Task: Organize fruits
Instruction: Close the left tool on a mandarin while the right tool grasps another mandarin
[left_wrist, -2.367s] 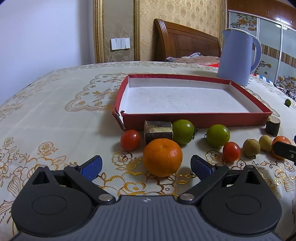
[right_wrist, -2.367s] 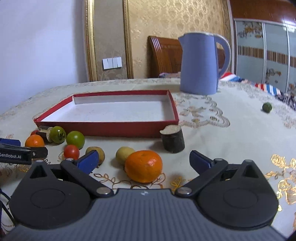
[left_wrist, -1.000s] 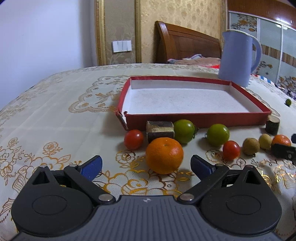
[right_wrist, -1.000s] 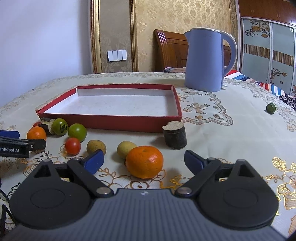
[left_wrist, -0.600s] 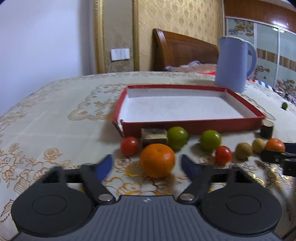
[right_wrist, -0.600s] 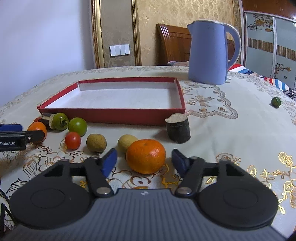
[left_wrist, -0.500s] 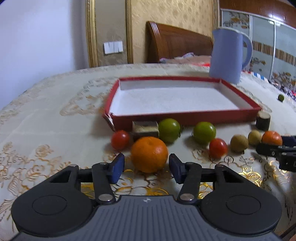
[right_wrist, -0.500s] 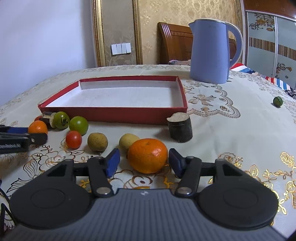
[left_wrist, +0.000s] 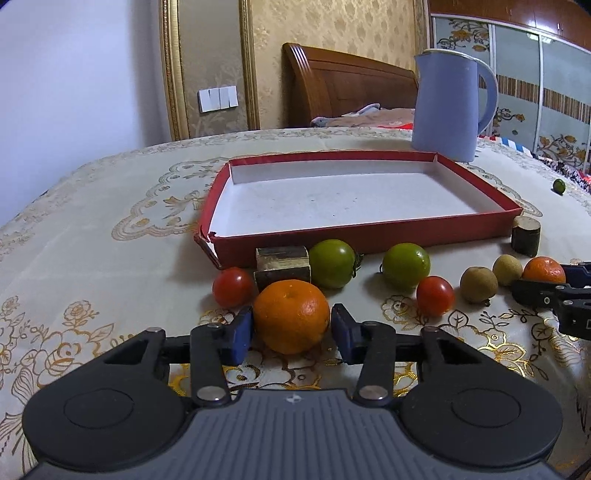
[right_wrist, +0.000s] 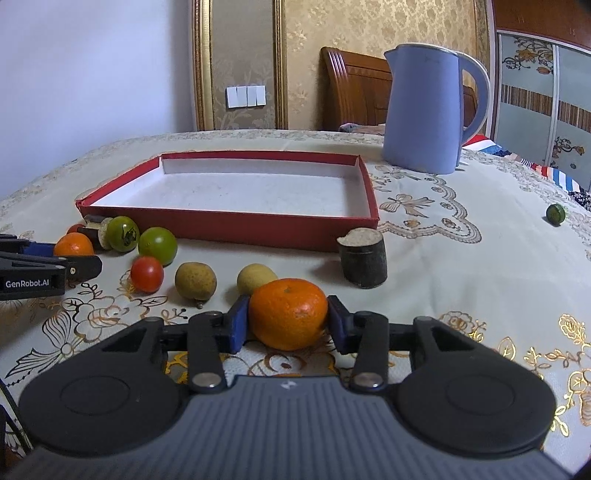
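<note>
My left gripper (left_wrist: 291, 332) is shut on an orange mandarin (left_wrist: 291, 314) that rests on the tablecloth. My right gripper (right_wrist: 287, 323) is shut on a second mandarin (right_wrist: 288, 317), also on the cloth. An empty red tray (left_wrist: 354, 238) with a white floor lies just behind the fruit row; it also shows in the right wrist view (right_wrist: 236, 225). Loose in front of it are two green tomatoes (left_wrist: 331, 263) (left_wrist: 405, 264), two red tomatoes (left_wrist: 233, 287) (left_wrist: 434, 295) and two brown longans (left_wrist: 478, 284) (left_wrist: 507, 265).
A blue kettle (right_wrist: 430, 107) stands behind the tray's right corner. A wooden block (left_wrist: 282, 265) and a wooden stump (right_wrist: 363, 261) sit by the tray's front wall. A small green fruit (right_wrist: 555, 213) lies far right. The patterned tablecloth (left_wrist: 92, 258) covers the table.
Both grippers moved forward around their mandarins and closed from wide open until the pads touch the fruit.
</note>
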